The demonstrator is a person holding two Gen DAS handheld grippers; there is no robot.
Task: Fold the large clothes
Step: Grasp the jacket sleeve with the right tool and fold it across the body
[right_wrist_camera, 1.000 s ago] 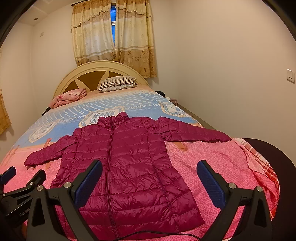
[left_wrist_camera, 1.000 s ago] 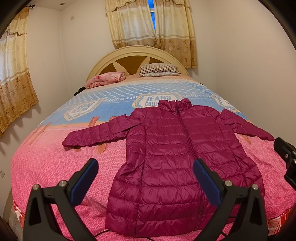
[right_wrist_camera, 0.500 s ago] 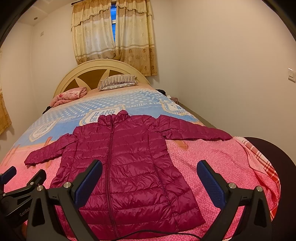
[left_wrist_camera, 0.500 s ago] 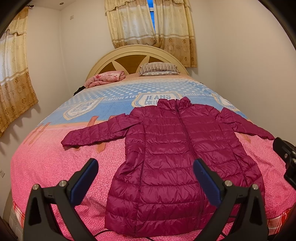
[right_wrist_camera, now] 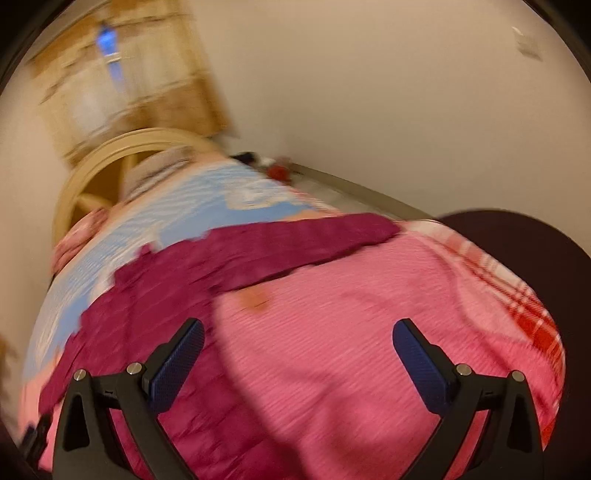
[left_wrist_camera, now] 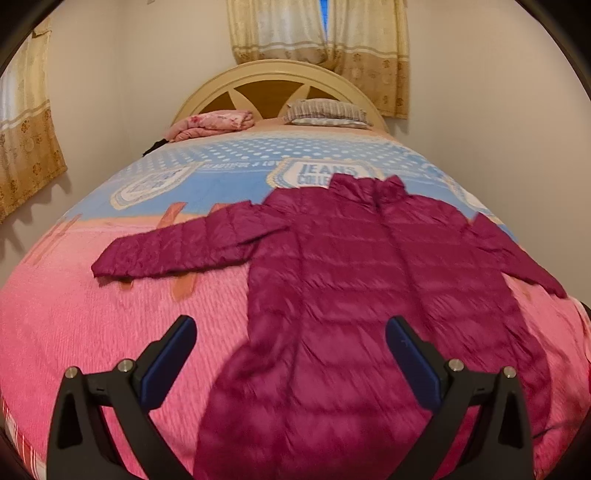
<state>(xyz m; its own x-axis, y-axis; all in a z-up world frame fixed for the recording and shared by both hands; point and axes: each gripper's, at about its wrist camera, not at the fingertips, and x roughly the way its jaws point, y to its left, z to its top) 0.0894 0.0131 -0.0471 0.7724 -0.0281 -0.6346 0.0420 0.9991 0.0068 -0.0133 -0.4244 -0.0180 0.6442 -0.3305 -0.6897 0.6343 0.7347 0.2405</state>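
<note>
We look along our two handheld grippers toward a bed (left_wrist_camera: pixel 74 317) covered by a pink and blue spread. A magenta quilted jacket (left_wrist_camera: pixel 369 295) lies flat on that spread, front up, collar toward the headboard (left_wrist_camera: pixel 280 74), hem toward us, both sleeves stretched out sideways.

In the left wrist view we see nearly the whole jacket. Our left gripper (left_wrist_camera: pixel 290 354) hangs above the hem end, its jaws wide apart and holding nothing, one blue-padded finger over bare pink spread and the other over the jacket body. Only this view gives us the jacket's left sleeve (left_wrist_camera: pixel 173 251) in full, lying on the pink part of the spread. It also shows a striped pillow (left_wrist_camera: pixel 325 110) and a folded pink blanket (left_wrist_camera: pixel 214 123) by the headboard, with patterned curtains (left_wrist_camera: pixel 317 33) above.

The right wrist view is tilted and heavily blurred. Our right gripper (right_wrist_camera: pixel 297 356) is also spread wide and empty, and between its fingers we see mostly bare pink spread, with the jacket's body off to the left. Only here do we see the right sleeve (right_wrist_camera: pixel 314 240) run out to its cuff near the bed's right edge, a red plaid cloth (right_wrist_camera: pixel 524 306) at that edge, and a strip of floor (right_wrist_camera: pixel 347 192) along the wall with small objects too blurred to name. Neither gripper shows in the other's view.
</note>
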